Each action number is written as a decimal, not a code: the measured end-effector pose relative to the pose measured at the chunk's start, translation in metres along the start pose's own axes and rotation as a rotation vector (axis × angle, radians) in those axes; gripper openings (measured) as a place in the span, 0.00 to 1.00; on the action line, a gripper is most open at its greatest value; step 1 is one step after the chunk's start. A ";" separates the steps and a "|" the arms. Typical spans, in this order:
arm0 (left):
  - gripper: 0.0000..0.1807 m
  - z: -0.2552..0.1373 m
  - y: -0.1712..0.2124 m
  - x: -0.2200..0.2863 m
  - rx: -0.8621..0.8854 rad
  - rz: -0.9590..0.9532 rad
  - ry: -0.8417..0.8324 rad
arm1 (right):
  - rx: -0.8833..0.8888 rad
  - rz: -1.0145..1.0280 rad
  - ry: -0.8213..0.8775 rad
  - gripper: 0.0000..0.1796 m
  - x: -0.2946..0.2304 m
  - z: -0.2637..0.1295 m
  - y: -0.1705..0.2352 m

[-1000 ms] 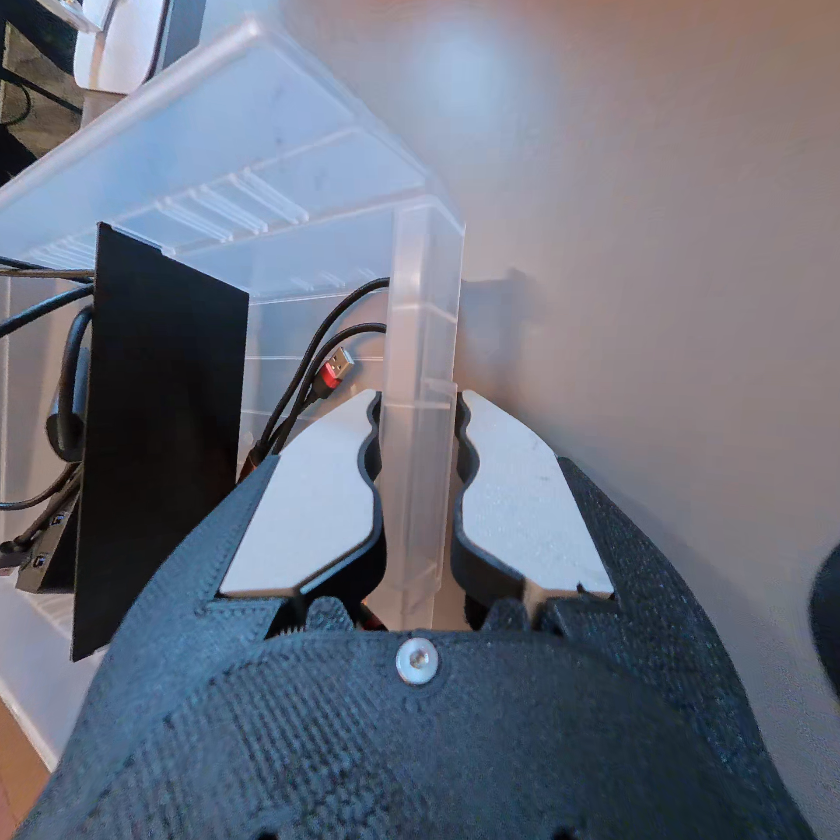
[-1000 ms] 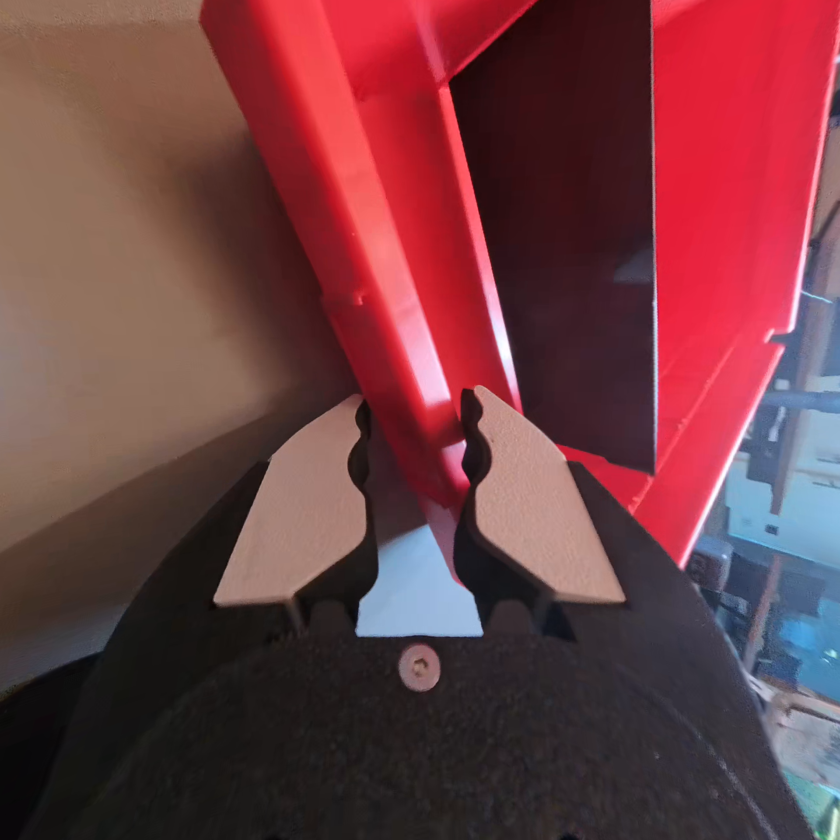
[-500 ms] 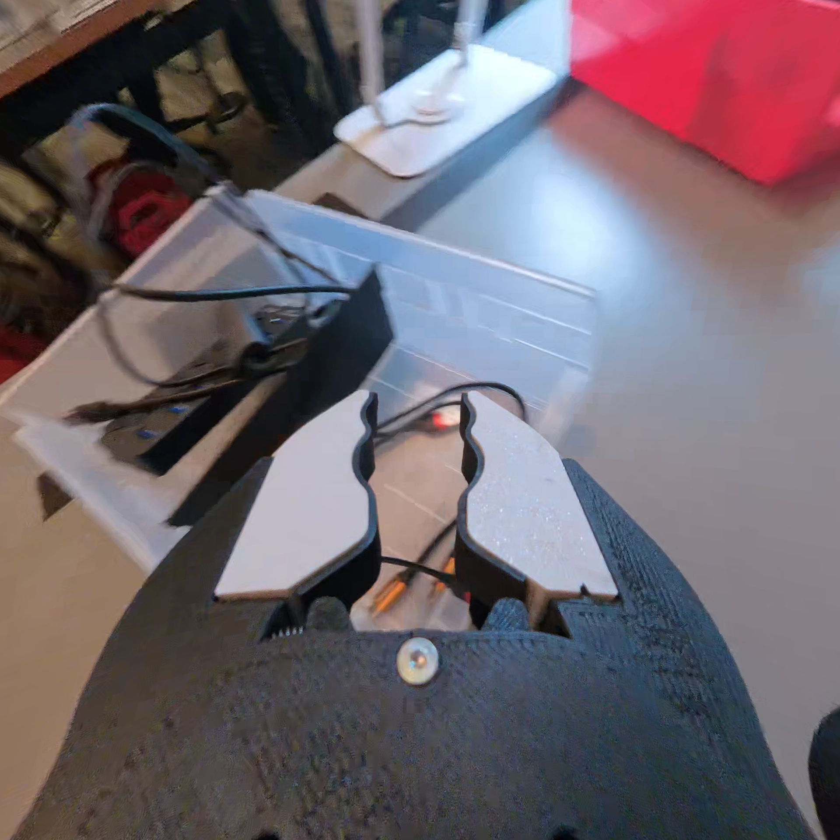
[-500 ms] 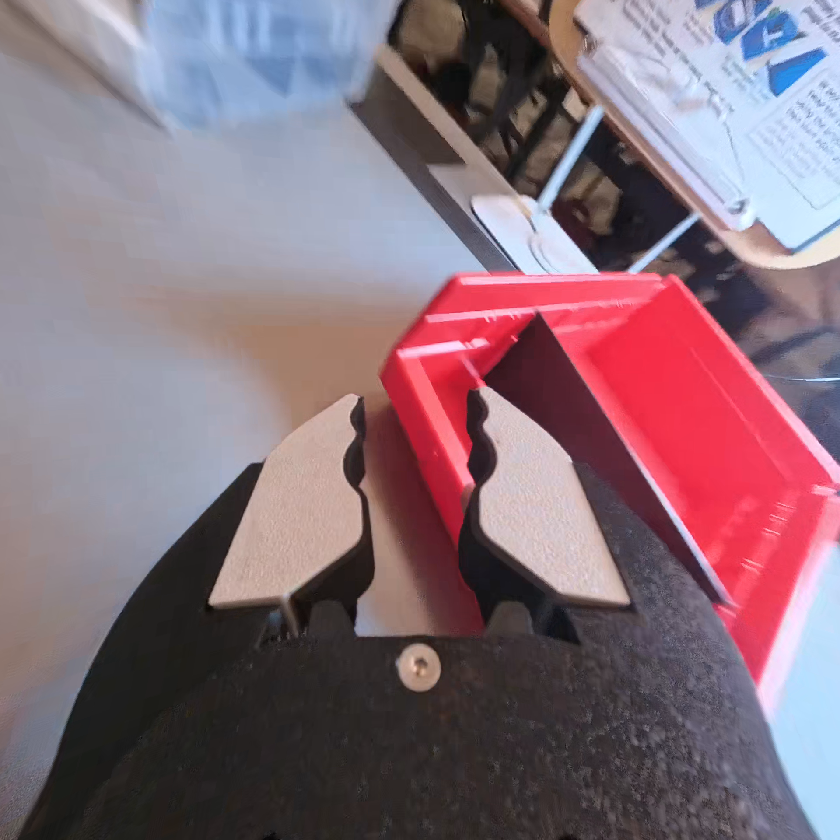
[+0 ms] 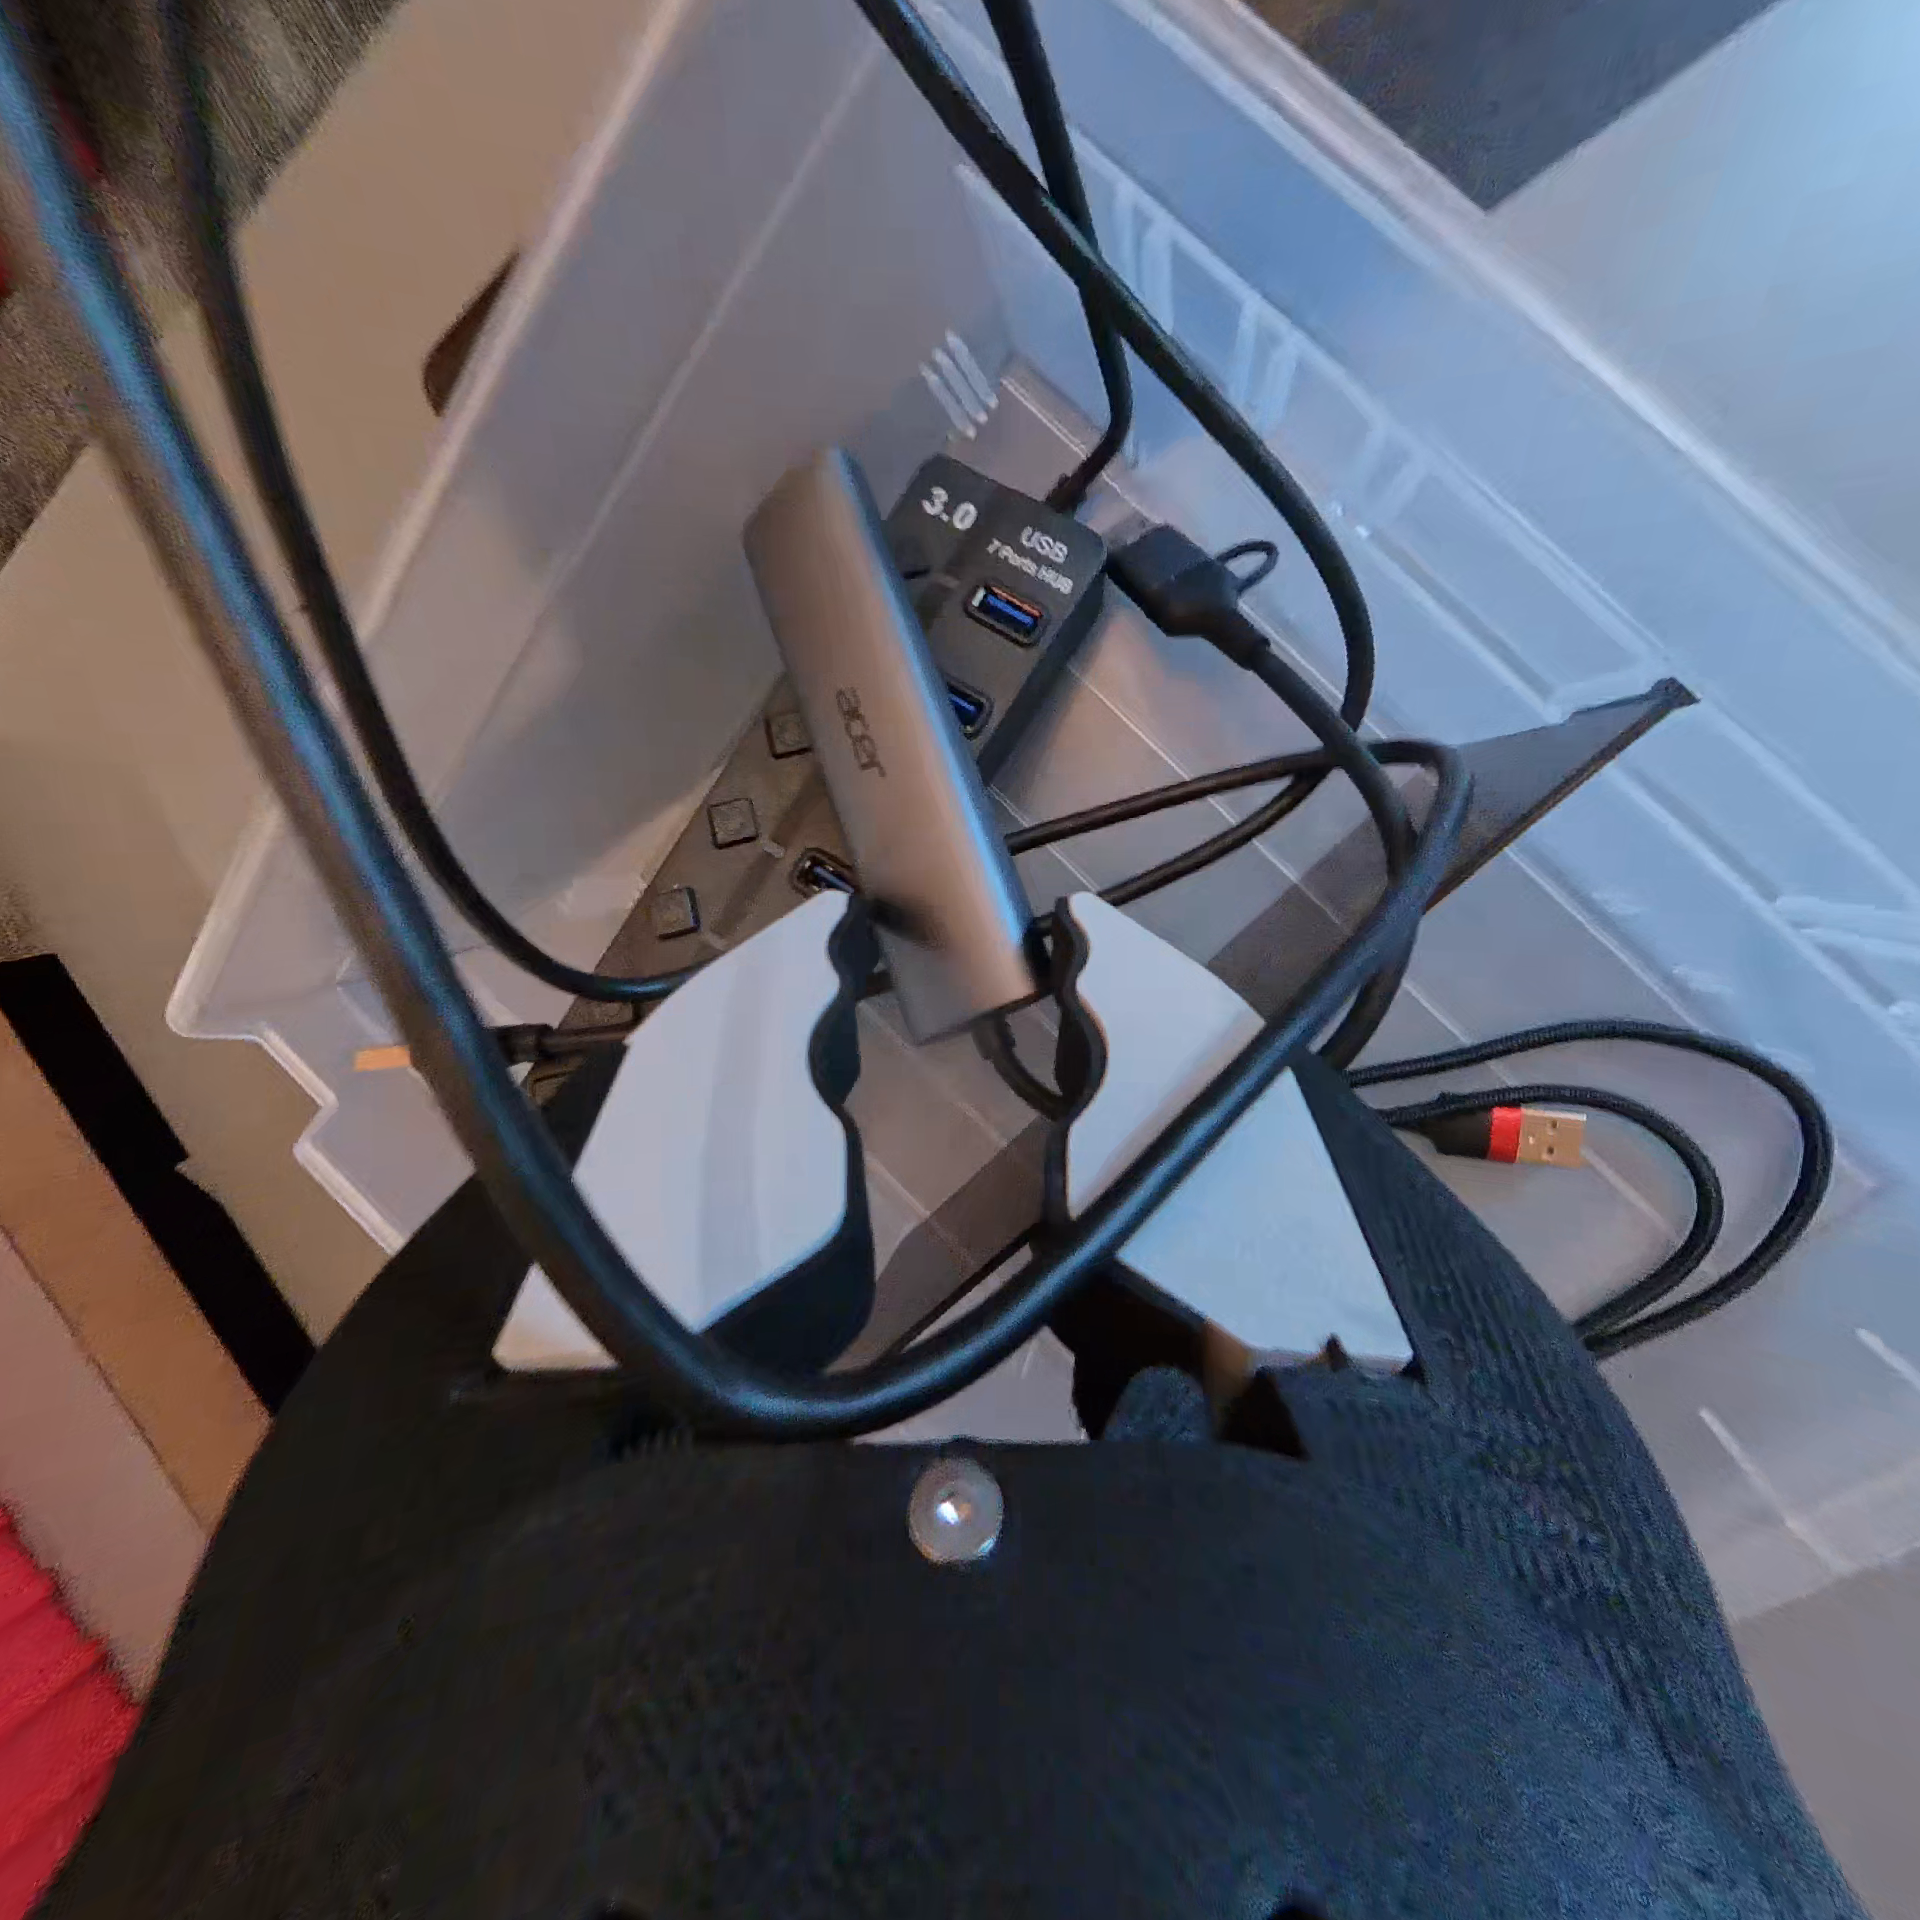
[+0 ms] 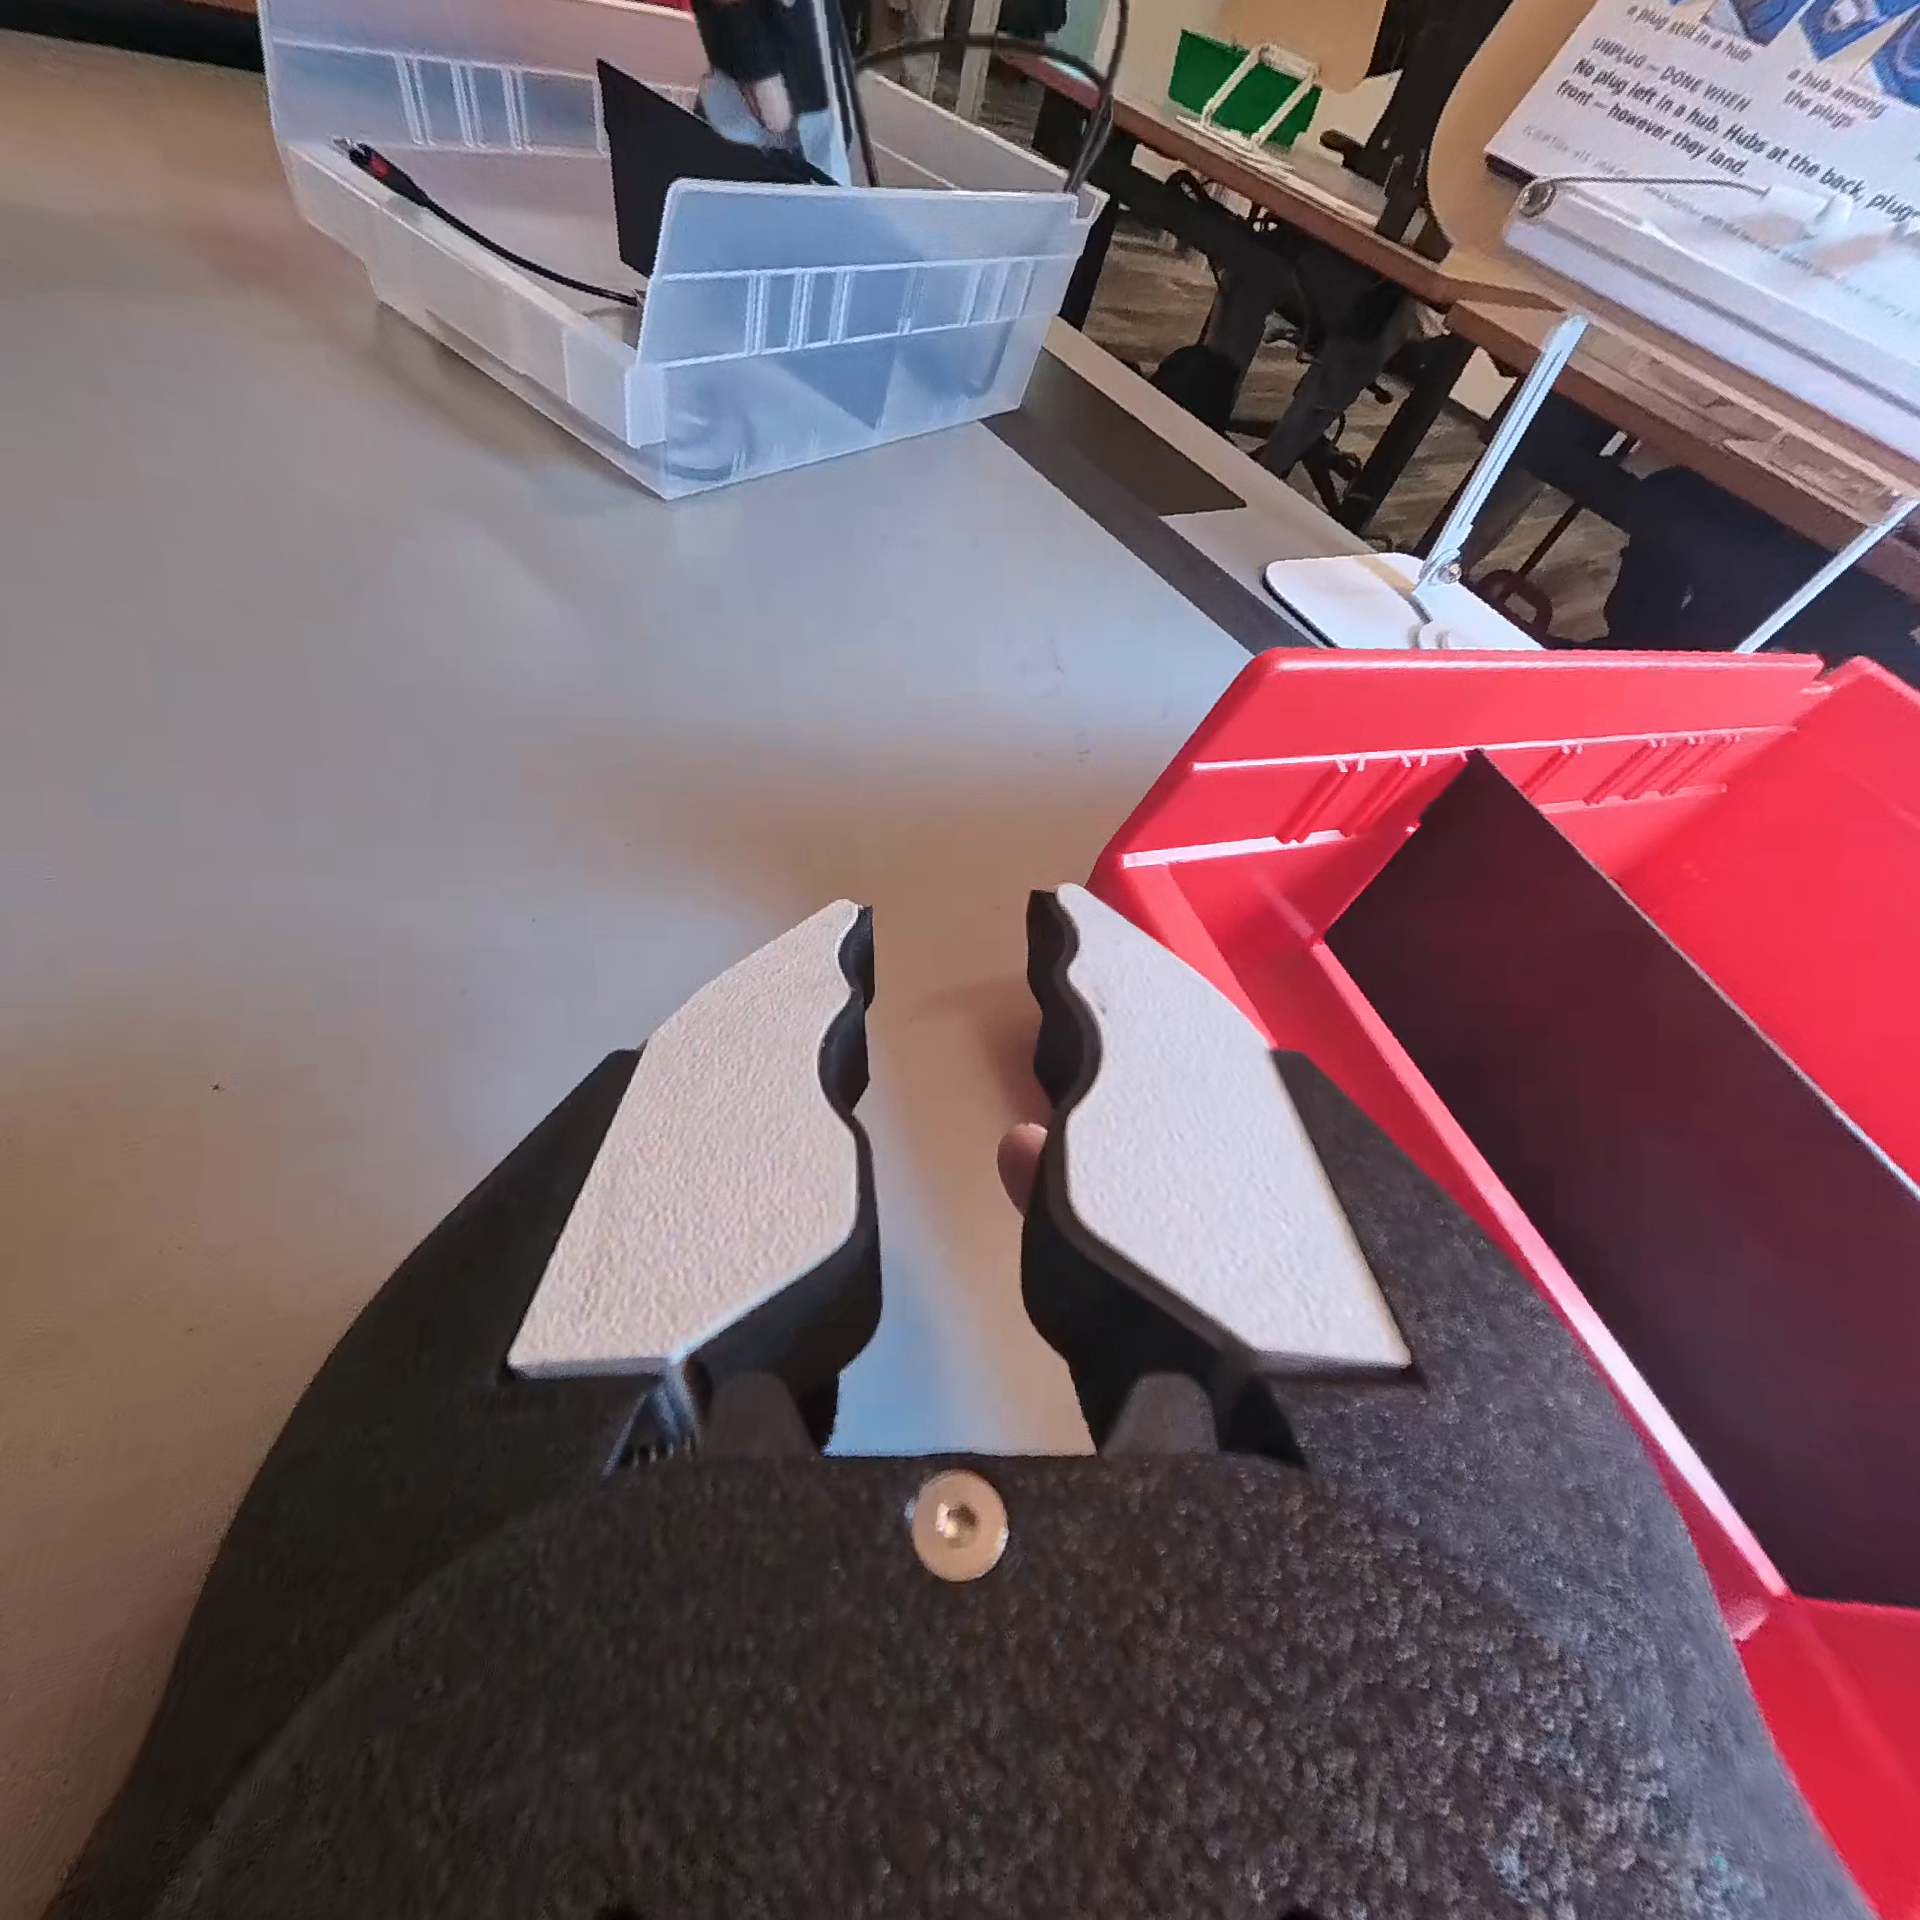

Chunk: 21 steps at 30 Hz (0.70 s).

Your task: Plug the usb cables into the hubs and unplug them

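Clear bin (image 5: 1558, 436) holds two hubs (image 5: 894, 748) and cables (image 5: 1704, 1195); red bin (image 6: 1299, 769) holds a divider (image 6: 1621, 1122)

The right gripper (image 6: 951, 935) hovers over the grey desk (image 6: 468, 727), its jaws apart with nothing between them. Just to its right sits a red bin (image 6: 1247, 831) with a black divider (image 6: 1621, 1091) standing inside. Farther off, near the desk's far edge, a clear bin (image 6: 831, 312) holds another black divider (image 6: 665, 177) and a black cable (image 6: 488, 244).
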<state>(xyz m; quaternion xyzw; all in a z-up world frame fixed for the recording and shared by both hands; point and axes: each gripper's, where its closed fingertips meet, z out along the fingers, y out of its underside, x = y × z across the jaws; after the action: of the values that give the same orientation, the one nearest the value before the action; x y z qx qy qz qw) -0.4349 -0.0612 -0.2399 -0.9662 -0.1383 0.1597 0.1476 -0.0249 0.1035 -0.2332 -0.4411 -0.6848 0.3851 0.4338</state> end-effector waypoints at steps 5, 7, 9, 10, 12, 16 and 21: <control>0.09 -0.020 0.008 -0.018 -0.152 0.220 -0.195 | 0.016 -0.041 0.006 0.14 -0.005 -0.003 -0.002; 0.09 -0.038 0.014 -0.026 -0.193 0.279 -0.252 | 0.021 -0.075 0.018 0.13 -0.007 -0.005 -0.005; 0.09 -0.059 0.020 -0.038 -0.234 0.343 -0.328 | 0.032 -0.094 0.025 0.12 -0.008 -0.007 -0.009; 0.09 -0.071 0.023 -0.044 -0.253 0.378 -0.369 | 0.038 -0.097 0.026 0.12 -0.009 -0.008 -0.010; 0.09 -0.095 0.028 -0.055 -0.289 0.440 -0.447 | 0.046 -0.098 0.027 0.12 -0.010 -0.009 -0.012; 0.09 -0.145 0.035 -0.079 -0.380 0.582 -0.649 | 0.050 -0.098 0.042 0.11 -0.008 -0.012 -0.013; 0.09 -0.216 0.027 -0.101 -0.338 0.643 -0.891 | 0.068 -0.079 0.052 0.10 -0.006 -0.014 -0.016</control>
<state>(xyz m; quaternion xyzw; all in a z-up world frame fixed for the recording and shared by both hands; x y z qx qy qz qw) -0.4451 -0.1697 -0.0259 -0.8093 0.0898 0.5641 -0.1374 -0.0147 0.0952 -0.2151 -0.4087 -0.6768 0.3790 0.4809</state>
